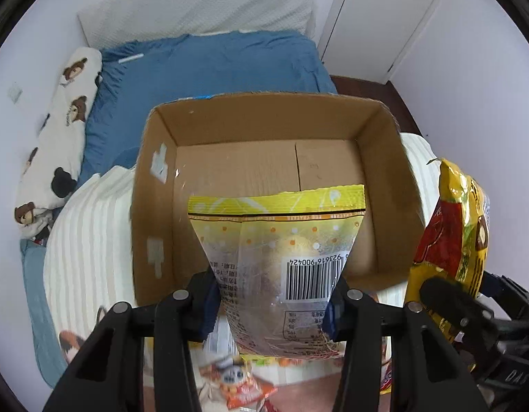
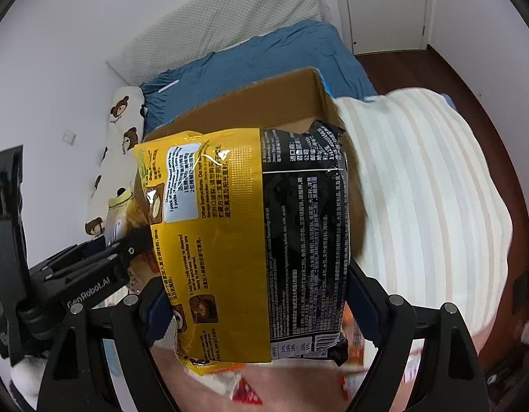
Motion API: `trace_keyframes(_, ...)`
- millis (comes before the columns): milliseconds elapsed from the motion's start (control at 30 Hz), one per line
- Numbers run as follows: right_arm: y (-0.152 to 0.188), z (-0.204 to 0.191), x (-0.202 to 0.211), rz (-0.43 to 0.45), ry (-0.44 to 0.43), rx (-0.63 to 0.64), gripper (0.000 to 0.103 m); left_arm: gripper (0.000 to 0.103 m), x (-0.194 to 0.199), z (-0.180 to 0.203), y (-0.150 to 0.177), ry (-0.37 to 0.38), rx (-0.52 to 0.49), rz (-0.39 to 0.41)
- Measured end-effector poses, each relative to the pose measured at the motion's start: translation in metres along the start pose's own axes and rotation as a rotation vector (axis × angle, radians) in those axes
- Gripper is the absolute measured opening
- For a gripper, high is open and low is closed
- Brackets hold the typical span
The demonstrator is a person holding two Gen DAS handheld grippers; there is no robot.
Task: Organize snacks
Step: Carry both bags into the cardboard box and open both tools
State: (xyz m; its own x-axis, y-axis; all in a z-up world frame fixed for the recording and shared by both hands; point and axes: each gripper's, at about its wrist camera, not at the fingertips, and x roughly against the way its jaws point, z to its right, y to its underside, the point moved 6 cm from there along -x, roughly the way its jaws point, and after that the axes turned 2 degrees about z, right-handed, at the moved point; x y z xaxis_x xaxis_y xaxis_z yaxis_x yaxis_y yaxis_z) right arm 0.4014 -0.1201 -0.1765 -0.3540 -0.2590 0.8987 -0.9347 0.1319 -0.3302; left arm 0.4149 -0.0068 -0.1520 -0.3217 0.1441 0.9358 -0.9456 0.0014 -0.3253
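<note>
Two snack packs are held up in front of an open cardboard box (image 1: 267,158), one in each gripper. The left gripper (image 1: 274,304) is clamped on a clear pouch (image 1: 281,240) with a yellow sealed top and a barcode facing the camera; the pouch's top edge hangs over the near part of the box, whose brown floor shows bare beyond it. The right gripper (image 2: 257,309) is closed on a yellow and black noodle pack (image 2: 243,240), which stands upright between its blue-padded fingers (image 2: 159,312) and hides most of the box behind it. In the left wrist view that same pack (image 1: 449,237) appears at the right, just beside the box's right wall.

The box sits on a cream striped blanket (image 1: 89,237) spread on a bed with a blue sheet (image 1: 209,68). A white bolster printed with bears (image 1: 55,144) lies along the left wall, and a white pillow (image 1: 202,3) leans at the far end. More snack packets (image 1: 240,384) lie blurred on the near surface beneath the grippers.
</note>
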Motion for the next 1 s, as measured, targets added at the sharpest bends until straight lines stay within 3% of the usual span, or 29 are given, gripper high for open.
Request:
trace_keyframes(200,-0.062,-0.005,-0.047,-0.047,0.045,0.037,0.088,0.044,-0.057,-0.013,-0.046,0.031,0.033,-0.113)
trace_keyframes(367,-0.090,-0.007,-0.101,-0.103,0.082,0.060,0.088,0.044,-0.102,-0.020,-0.069,0.031,0.037,-0.187)
trace_keyframes(633,-0.120,0.017,-0.179,-0.199,0.106,0.040,0.088,0.044,-0.147,-0.032,-0.087,0.026,0.038,-0.253)
trace_keyframes(867,-0.126,0.024,-0.218,-0.262,0.122,0.063,0.088,0.046,-0.166,-0.036,-0.091,0.001,0.022,-0.293)
trace_keyframes(933,-0.128,0.023,-0.224,-0.278,0.110,0.062,0.088,0.056,-0.170,-0.038,-0.091,0.005,0.030,-0.308)
trace_keyframes(1000,-0.129,0.021,-0.230,-0.298,0.106,0.079,0.089,0.085,-0.173,-0.035,-0.097,-0.001,0.022,-0.296)
